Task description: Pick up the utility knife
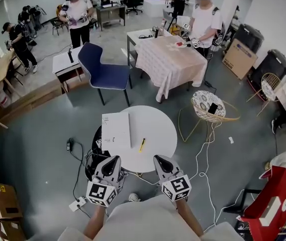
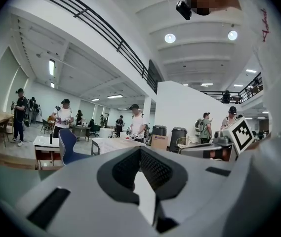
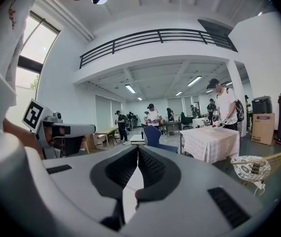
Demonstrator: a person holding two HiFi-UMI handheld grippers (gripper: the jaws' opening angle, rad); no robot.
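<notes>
Jaws clenched on nothing, left gripper (image 1: 113,160) and right gripper (image 1: 161,160) hang by the table (image 1: 158,124), seemingly lined up on the utility knife (image 1: 141,145).

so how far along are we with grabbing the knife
Done: nothing yet. The utility knife lies on the round table, beside a white booklet, with no gripper touching it.
In hand: nothing. The left gripper and right gripper sit at the table's near edge, jaws together and empty.
Left: open one set of jaws, reach the knife, close on it and lift.
</notes>
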